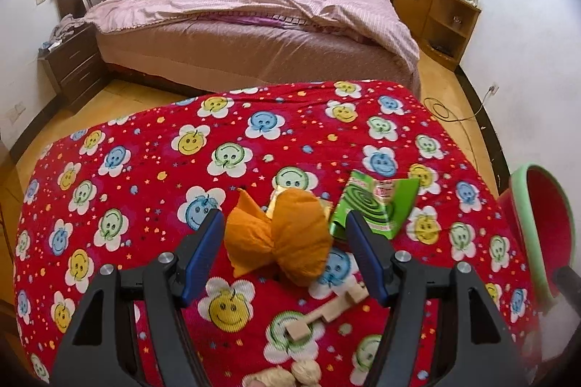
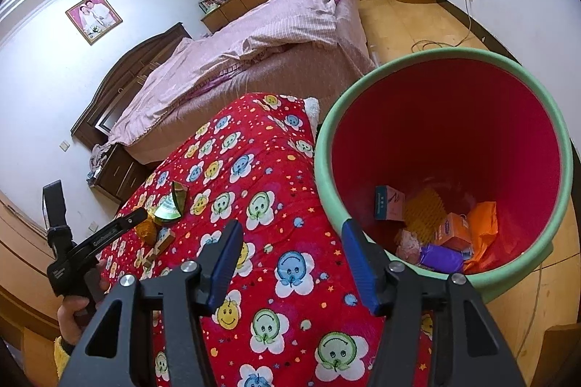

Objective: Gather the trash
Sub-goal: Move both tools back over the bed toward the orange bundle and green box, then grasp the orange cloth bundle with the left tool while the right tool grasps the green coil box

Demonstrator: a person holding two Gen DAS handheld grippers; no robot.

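Plush, ribbed cloth covers the surface [image 1: 145, 176], matt red. The orange wad [image 1: 287, 238] looks like crinkled paper, the green packet [image 1: 377, 209] glossy printed card. Pale bare wood on the little block piece [image 1: 326, 314]. Smooth plastic bin [image 2: 323, 169], matt green rim.

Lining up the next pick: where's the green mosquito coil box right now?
Left wrist view: green mosquito coil box lies on the red blanket, right of the orange crumpled paper, beyond the open left gripper.
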